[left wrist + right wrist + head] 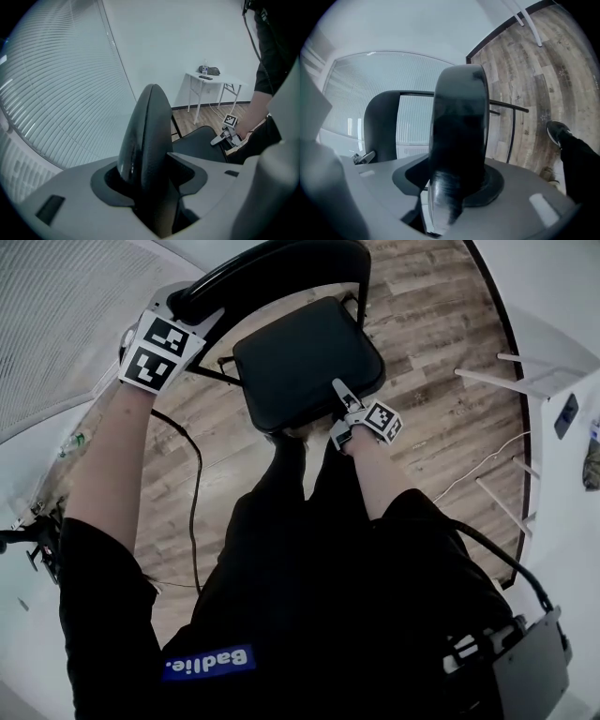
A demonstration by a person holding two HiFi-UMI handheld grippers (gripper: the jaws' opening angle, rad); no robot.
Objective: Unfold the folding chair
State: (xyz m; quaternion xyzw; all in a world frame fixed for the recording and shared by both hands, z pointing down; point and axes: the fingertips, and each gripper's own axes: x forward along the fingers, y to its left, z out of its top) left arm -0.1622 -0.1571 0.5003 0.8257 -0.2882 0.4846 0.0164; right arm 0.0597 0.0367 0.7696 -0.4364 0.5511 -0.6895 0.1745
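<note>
Folding chair (281, 343) stands on the floor (441, 427) just ahead. Backrest (281, 263) is clamped by left gripper (183, 307). Near edge of seat (305, 367) is pinched by right gripper (339, 397). Seat should be pressed down steadily while backrest is held still.

The chair (305, 362) seat hides most of its legs. From above, the left tool (180, 304) tips hide behind its cube. Small things (209, 71) on the far tabletop (222, 82) are too tiny to tell.
</note>
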